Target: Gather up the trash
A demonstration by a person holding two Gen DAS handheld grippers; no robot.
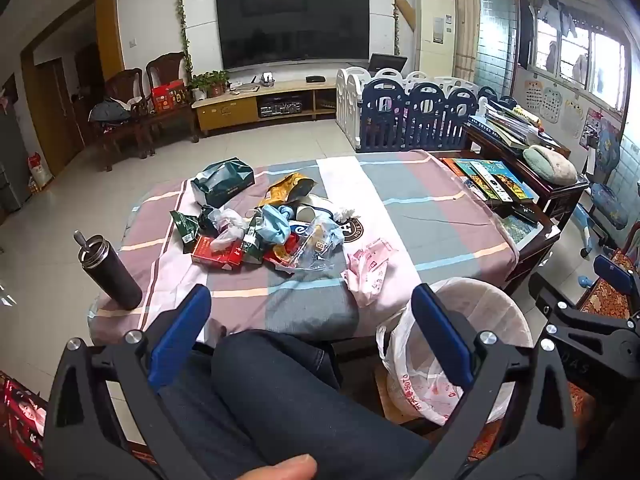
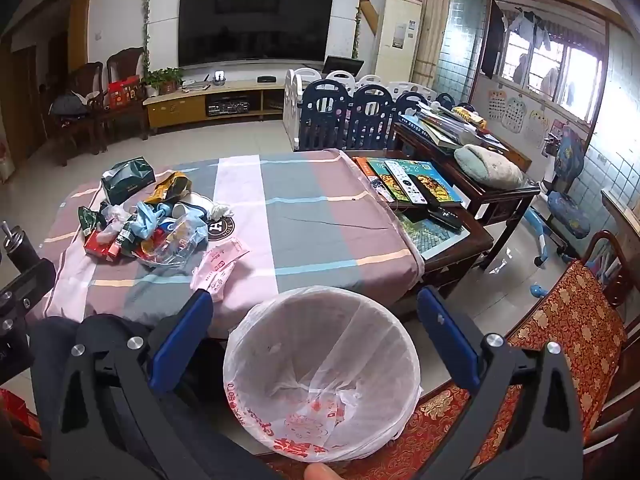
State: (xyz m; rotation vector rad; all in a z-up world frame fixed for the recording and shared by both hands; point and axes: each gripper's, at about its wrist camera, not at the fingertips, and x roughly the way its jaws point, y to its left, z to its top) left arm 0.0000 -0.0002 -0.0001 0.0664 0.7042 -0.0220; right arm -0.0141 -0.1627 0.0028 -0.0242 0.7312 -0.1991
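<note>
We hold the left gripper point(image 1: 310, 312) and right gripper point(image 2: 314, 316) with jaws wide apart, empty. The trash pile point(image 1: 260, 232) lies on the table point(image 1: 440, 216) at eleven o'clock, its long axis running left-right. The lined bin point(image 2: 320, 372) opens upward at six o'clock.
</note>
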